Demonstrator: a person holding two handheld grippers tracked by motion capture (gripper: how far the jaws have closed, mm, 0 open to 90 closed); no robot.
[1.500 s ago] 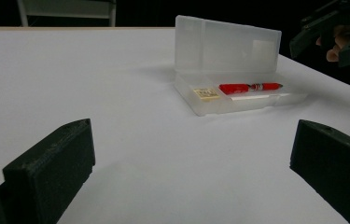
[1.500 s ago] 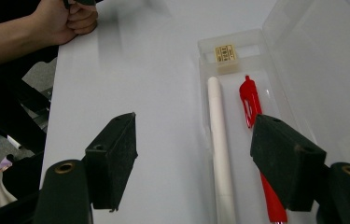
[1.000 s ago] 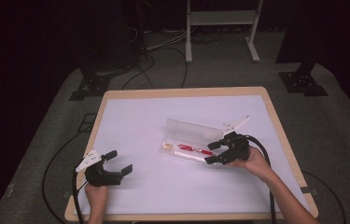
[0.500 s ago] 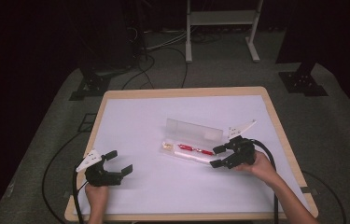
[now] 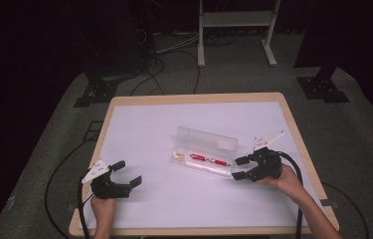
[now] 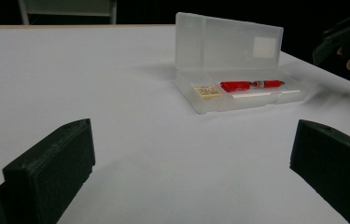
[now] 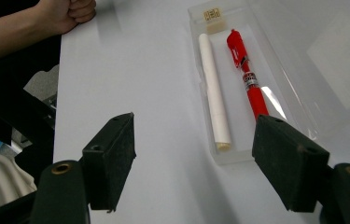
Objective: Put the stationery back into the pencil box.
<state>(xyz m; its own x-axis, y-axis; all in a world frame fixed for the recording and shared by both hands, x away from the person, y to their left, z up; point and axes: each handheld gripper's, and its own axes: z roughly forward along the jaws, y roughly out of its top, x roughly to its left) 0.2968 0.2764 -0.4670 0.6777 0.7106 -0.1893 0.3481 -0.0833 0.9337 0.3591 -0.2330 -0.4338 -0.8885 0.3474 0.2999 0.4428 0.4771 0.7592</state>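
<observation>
The clear pencil case (image 5: 205, 154) lies open near the middle of the white table (image 5: 174, 124), its lid standing up along the far side. Inside the tray, a red pen (image 7: 247, 74) lies lengthwise, and right beside it a white stick (image 7: 214, 93), the two side by side along the case. At one end of the tray sits a small yellowish eraser (image 6: 206, 91) in its own compartment.

The right gripper (image 5: 241, 168) hovers just beside the case's right end, fingers spread wide apart and holding nothing; in the right gripper view the near end of the tray sits between the two black fingers (image 7: 109, 158), a little ahead of them.

Over on the near left of the table, the left gripper (image 5: 127, 173) rests well apart from the case, its fingers (image 6: 51, 168) also wide open and empty. From the left gripper view the case sits ahead and slightly to the right, with the lid upright behind the pen.
</observation>
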